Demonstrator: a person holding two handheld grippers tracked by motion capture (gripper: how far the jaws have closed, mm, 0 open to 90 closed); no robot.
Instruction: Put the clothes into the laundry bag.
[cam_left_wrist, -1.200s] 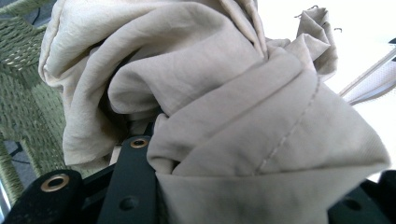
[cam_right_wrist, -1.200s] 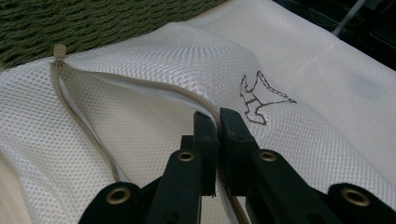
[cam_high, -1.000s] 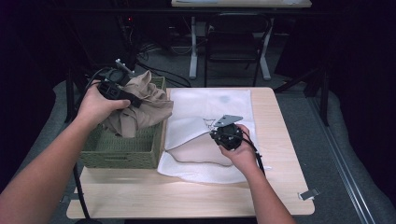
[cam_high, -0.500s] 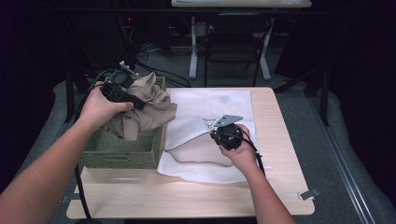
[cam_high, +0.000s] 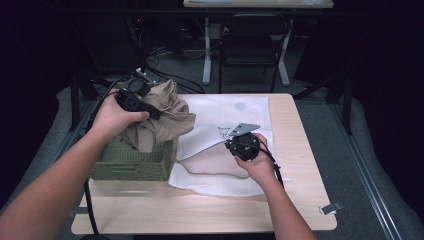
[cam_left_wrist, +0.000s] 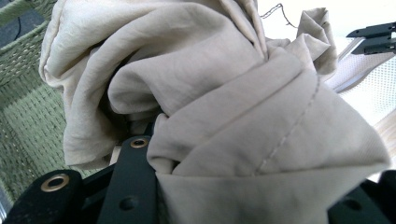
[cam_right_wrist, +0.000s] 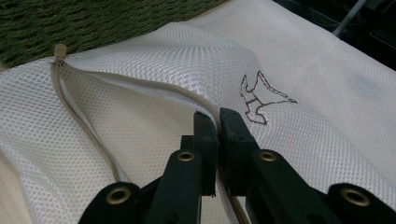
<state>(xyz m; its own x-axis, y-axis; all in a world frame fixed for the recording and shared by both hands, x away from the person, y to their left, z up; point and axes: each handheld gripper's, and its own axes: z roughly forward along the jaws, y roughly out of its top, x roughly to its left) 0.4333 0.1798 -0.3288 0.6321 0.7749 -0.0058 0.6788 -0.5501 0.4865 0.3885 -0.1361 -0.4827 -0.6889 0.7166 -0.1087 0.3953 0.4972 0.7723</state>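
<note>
Right gripper (cam_high: 239, 141): its fingers (cam_right_wrist: 206, 133) were pinched shut on the zip edge of the mesh bag (cam_high: 227, 112), lifting that edge off the table (cam_high: 295, 200).
Mesh bag: lay flat on the table, mouth open toward the basket (cam_high: 131, 162), a small stitched figure (cam_right_wrist: 259, 99) on top.
Left gripper (cam_high: 150, 111): fingers were clamped on the beige cloth (cam_high: 157, 120), folds bunched between them.
Beige cloth: hung above the basket's right end, draping over its rim toward the bag.
Basket: green, woven, at the table's left edge.

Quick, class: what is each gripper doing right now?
Left gripper: shut on the crumpled beige cloth garment, lifted above the green woven basket.
Right gripper: shut on the white mesh laundry bag's zipper edge.
</note>
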